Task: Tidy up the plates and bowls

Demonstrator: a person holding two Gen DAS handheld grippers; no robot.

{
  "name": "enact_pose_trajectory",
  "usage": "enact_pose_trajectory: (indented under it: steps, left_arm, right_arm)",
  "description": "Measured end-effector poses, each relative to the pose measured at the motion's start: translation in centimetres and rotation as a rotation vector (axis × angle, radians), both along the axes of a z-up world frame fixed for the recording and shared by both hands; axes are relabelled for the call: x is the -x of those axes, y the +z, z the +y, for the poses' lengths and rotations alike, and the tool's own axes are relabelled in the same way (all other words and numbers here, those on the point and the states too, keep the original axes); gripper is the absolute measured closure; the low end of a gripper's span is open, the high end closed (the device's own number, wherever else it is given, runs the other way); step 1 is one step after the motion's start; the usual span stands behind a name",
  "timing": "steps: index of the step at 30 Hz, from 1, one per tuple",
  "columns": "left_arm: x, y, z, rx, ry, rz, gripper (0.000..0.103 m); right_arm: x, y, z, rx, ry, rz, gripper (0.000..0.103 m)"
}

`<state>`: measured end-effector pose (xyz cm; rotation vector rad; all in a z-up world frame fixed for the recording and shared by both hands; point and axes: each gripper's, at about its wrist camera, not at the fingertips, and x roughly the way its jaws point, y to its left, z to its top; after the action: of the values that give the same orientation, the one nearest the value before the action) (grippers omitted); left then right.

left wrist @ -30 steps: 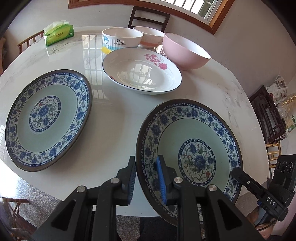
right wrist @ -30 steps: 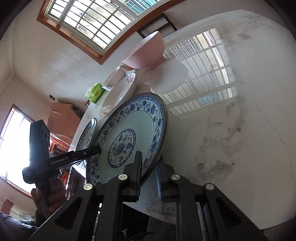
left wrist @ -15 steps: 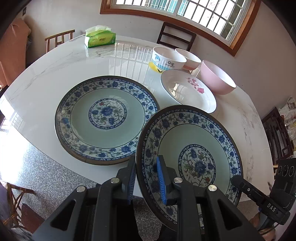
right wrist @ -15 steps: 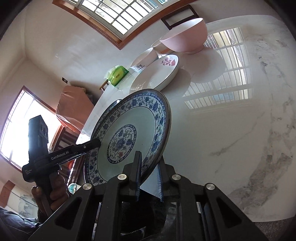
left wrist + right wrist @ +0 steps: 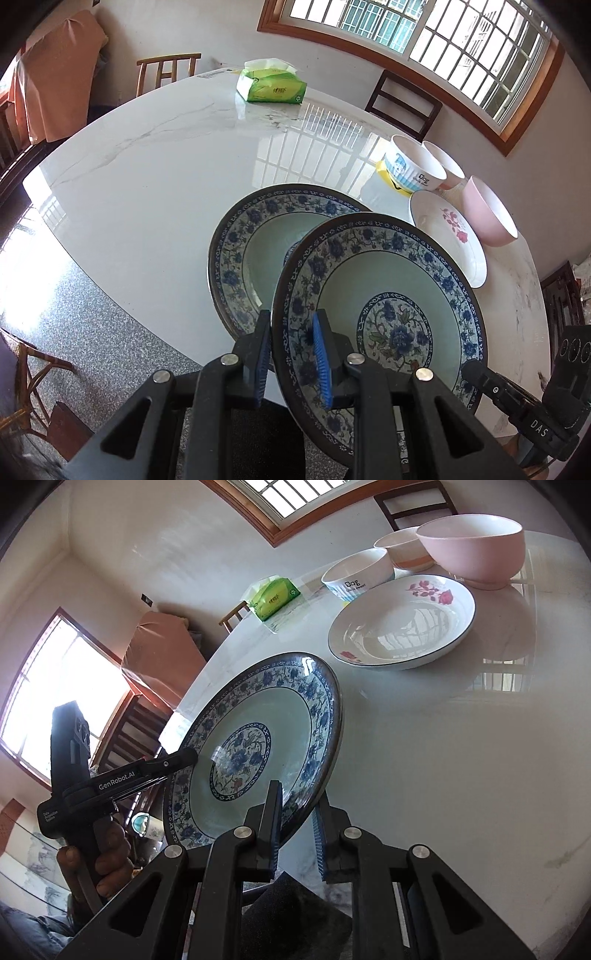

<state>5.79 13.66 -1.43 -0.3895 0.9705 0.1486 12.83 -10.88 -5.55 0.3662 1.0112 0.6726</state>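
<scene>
Left to right across the table, as the left wrist view shows it:

1. The left half of the table carries no dishes. A green tissue pack sits near the far edge.
2. One blue-patterned plate lies flat near the near edge, at about mid-width.
3. A matching second blue plate is held above it, tilted and offset to the right, so that it overlaps the flat plate only in part. The left gripper is clamped on its left rim, one pad above and one below. The right gripper grips the opposite rim in the same way. The plate is clear of the table; whether it touches the plate beneath cannot be determined.
4. Toward the right edge lies a white plate with a rose print, unstacked.
5. Behind and beside it stand three bowls, side by side and not nested: a white bowl with blue print, a small bowl with an orange band, and a pink bowl.

Status, judged from this layout: the first stack is under way but not seated. Remaining: lowering and releasing the held plate, placing the rose plate, and nesting the bowls.
</scene>
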Motion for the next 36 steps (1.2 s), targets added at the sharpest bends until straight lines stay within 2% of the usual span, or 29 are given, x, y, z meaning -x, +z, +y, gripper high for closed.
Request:
enact_pose_trajectory:
  steps: [13,34,36]
  left_arm:
    - [-2.5,-1.1,4.3,0.013,0.068,0.000,0.080]
    - [-3.8,-2.9,6.2,0.040,0.083,0.027,0.080]
    - [-4.0,-2.9,6.2,0.024,0.077,0.033,0.081]
  right_arm:
    - [-3.4,0.1,5.6,0.082,0.064,-0.002,0.087]
    - [-3.4,0.1,6.8,0.135,0.076,0.003,0.086]
    - [-3.6,0.2,7.1,0.142,0.073,0.006,0.086]
